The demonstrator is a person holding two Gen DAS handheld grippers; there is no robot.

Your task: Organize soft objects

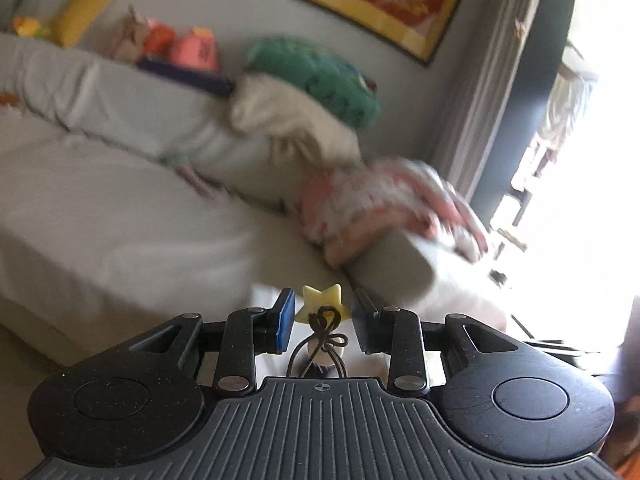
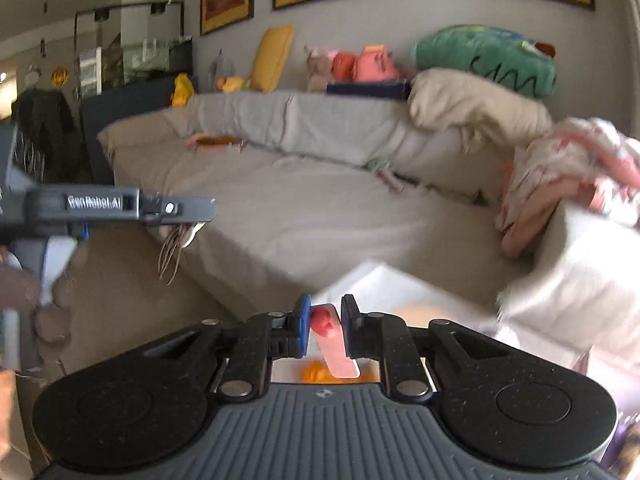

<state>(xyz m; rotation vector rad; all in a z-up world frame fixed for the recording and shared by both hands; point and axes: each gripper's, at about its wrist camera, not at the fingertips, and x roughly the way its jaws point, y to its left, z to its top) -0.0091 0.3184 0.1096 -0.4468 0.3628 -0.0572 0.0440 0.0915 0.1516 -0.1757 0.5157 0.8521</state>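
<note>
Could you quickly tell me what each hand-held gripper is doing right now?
Left hand-held gripper: closed on a yellow star toy.
Right hand-held gripper: closed on a pink-and-red toy.

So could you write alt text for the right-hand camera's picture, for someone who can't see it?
The right tool grips a small pink and red toy in front of a wide grey sofa. Plush toys line the sofa's back, including a big green one. The left tool reaches in from the left edge.

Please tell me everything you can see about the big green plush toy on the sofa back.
The green plush toy looks soft and rounded, teal with dark zigzag stitching and a reddish patch at its right end. It lies lengthwise on top of a cream blanket draped over the sofa back, close to the grey wall.
</note>
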